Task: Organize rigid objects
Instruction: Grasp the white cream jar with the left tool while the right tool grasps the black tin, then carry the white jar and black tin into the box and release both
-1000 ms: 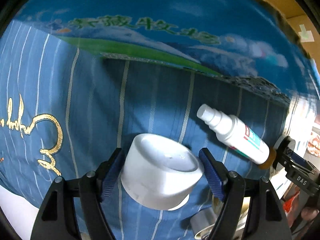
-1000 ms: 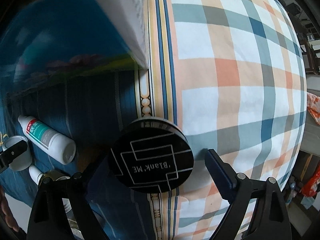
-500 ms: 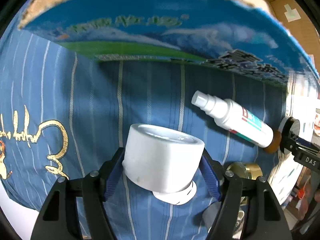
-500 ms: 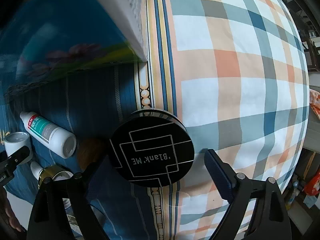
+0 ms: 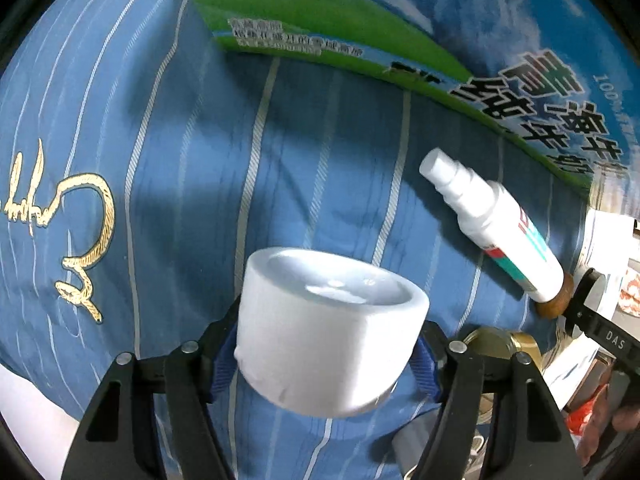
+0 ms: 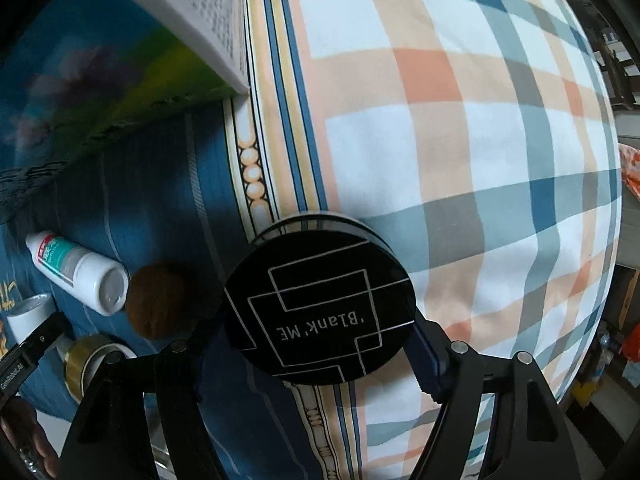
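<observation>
My left gripper [image 5: 326, 346] is shut on a white round jar [image 5: 328, 328] and holds it above the blue striped bedding [image 5: 200, 160]. My right gripper [image 6: 316, 344] is shut on a black round compact [image 6: 318, 302] marked "Blank ME", held over the seam between the blue cloth and the plaid pillow [image 6: 460, 140]. A white spray bottle [image 5: 492, 228] lies on the blue cloth to the right; it also shows in the right wrist view [image 6: 76, 270]. A brown round object [image 6: 160, 300] lies beside the bottle's base.
A printed cardboard box [image 5: 440, 28] stands at the back, also in the right wrist view [image 6: 100, 60]. A gold-lidded jar [image 5: 500, 344] sits behind my left gripper's right finger and shows in the right wrist view [image 6: 92, 356]. The other gripper [image 5: 600, 328] is at the right edge.
My left gripper has lifted the white jar and moved closer to the box. My right gripper has closed on the black compact, which was loose between open fingers before.
</observation>
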Tool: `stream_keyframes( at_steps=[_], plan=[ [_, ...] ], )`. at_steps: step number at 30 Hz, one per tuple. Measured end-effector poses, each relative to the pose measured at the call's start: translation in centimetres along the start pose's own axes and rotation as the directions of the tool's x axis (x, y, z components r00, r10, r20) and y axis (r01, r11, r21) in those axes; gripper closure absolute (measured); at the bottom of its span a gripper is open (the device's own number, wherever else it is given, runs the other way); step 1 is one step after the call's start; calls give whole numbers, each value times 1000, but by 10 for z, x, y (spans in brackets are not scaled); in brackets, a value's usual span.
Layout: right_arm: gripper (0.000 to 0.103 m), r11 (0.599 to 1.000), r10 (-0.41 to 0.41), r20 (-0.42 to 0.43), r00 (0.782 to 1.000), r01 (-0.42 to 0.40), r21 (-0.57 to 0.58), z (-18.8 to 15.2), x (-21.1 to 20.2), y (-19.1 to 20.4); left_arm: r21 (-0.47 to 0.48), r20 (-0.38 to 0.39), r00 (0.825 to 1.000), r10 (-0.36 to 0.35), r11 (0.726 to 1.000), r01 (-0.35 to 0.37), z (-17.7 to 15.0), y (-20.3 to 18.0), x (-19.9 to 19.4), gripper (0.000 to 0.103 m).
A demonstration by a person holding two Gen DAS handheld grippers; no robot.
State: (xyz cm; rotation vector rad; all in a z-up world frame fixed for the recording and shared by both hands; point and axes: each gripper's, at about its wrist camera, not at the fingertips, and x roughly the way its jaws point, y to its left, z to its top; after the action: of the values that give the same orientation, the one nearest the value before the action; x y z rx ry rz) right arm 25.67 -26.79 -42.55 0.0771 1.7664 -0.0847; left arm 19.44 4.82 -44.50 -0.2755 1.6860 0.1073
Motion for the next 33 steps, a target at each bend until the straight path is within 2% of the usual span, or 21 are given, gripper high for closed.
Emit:
stream_keyframes(
  at_steps=[6, 7, 13, 18, 21, 26, 28, 33],
  plan=[
    [27, 1000, 0, 13, 1000, 0, 0, -15, -6, -5, 4, 36, 999, 20, 1000, -20, 7, -11, -20, 35],
    [27, 1000, -1, 14, 1000, 1, -5, -19, -5, -6, 4, 40, 999, 23, 1000, -23, 19, -17, -30, 36],
    [27, 998, -31, 36, 999, 33, -49, -49, -8, -1, 3, 75, 997, 17, 1000, -18, 9, -17, -53, 36],
    [27, 996, -48, 51, 998, 52, -69, -69, -10, -2, -12, 53, 999, 13, 1000, -12, 10, -7, -57, 36],
    [27, 996, -41, 55, 998, 45, -77, -78, -14, 2, -22, 75, 997, 2, 1000, -1, 11, 5, -72, 37],
    [27, 995, -46, 57, 997, 51, -86, -95, -21, 8, -12, 44, 999, 31, 999, -31, 18, 21, -66, 37],
    [27, 995, -49, 54, 997, 54, -87, -97, -21, 9, -3, 9, 1000, 27, 1000, -27, 24, 24, -57, 37],
    [27, 998, -22, 30, 999, 24, -62, -96, -20, 2, -25, 18, 1000, 10, 1000, -9, 35, 28, -66, 32]
  ],
)
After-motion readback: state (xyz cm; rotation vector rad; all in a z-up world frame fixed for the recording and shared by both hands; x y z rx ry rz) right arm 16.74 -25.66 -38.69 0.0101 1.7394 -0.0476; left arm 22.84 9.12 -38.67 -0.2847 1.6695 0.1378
